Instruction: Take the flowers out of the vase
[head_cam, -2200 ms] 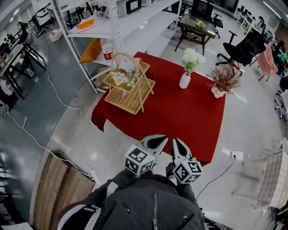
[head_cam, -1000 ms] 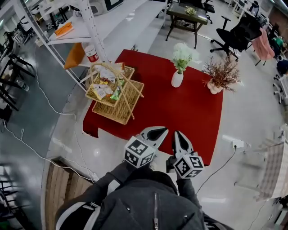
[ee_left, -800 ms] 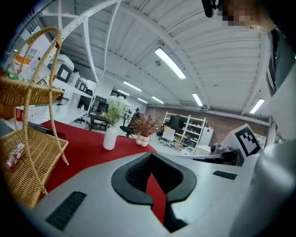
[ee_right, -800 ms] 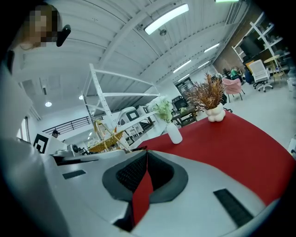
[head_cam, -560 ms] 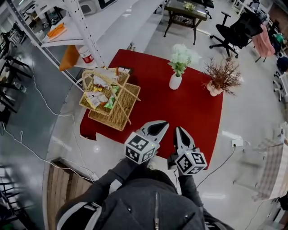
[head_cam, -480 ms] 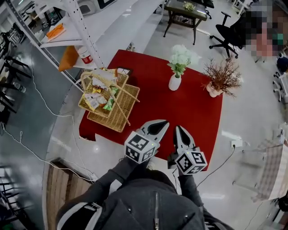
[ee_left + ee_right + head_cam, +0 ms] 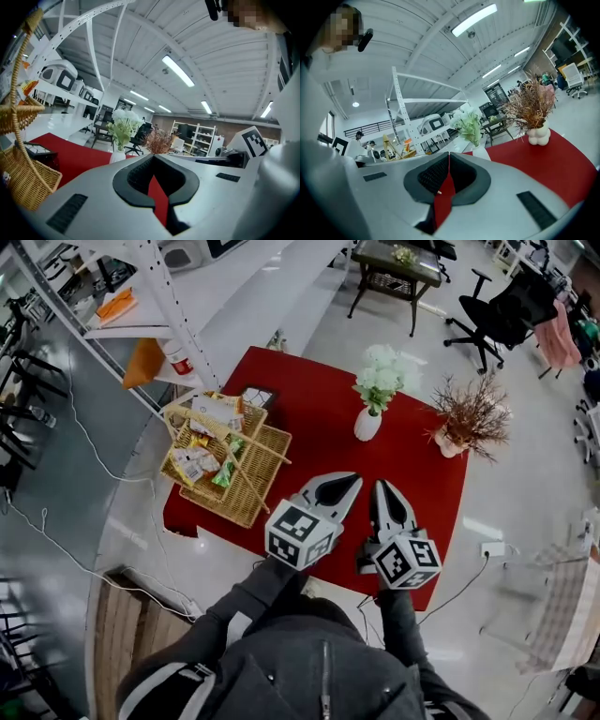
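Flowers (image 7: 380, 376) beyond level left gripper (image 7: 354, 481), right gripper (image 7: 384, 487)

Basket (image 7: 246, 510) left on cloth (image 7: 319, 432); vase (image 7: 367, 425) with flowers (image 7: 382, 377) far centre; dried-plant pot (image 7: 449, 444) right of vase.

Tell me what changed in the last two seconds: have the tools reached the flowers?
Not yet. The left tool and right tool, both shut and empty, have advanced over the red cloth toward the white vase, still short of it. Nothing was gripped or released. The flowers stay in the vase; the basket and dried plant are unmoved.
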`<state>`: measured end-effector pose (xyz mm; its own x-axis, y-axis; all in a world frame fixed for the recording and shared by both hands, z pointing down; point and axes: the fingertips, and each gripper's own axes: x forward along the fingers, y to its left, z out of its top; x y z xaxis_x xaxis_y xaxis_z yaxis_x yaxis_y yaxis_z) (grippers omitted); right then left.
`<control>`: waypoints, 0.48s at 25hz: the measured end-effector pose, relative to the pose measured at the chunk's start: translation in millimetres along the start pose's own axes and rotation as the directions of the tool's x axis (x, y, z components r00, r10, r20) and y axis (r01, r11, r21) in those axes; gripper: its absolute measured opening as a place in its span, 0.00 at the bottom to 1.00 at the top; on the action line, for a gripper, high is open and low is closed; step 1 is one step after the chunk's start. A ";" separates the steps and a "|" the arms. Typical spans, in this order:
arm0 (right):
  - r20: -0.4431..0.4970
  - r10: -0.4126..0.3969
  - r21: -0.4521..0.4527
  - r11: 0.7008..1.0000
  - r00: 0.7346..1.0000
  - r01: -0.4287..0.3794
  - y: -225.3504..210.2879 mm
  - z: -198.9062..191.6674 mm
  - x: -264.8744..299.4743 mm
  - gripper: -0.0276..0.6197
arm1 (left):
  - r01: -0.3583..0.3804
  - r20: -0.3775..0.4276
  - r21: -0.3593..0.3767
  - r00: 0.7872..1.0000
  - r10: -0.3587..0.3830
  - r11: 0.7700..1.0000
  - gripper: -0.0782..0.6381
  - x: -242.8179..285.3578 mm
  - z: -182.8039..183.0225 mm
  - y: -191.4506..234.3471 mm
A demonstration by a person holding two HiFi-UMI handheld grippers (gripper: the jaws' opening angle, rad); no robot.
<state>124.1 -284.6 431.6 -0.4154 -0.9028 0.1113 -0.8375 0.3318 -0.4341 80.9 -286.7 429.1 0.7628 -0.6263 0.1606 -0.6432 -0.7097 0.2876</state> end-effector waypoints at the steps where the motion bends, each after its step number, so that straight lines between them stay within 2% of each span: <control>1: 0.005 0.002 -0.008 1.000 1.000 -0.002 -0.7 5.4 4.7 0.06 | -0.001 0.002 0.002 1.000 0.001 1.000 0.12 3.6 3.6 2.7; 12: 0.009 -0.009 -0.122 0.993 1.000 0.010 -16.6 47.0 52.7 0.06 | -0.029 0.022 0.007 0.999 0.029 1.000 0.12 38.3 38.0 44.5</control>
<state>132.8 -350.6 402.7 -0.4045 -0.9082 0.1070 -0.8786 0.3535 -0.3211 79.0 -354.5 412.1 0.7425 -0.6533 0.1481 -0.6653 -0.6937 0.2760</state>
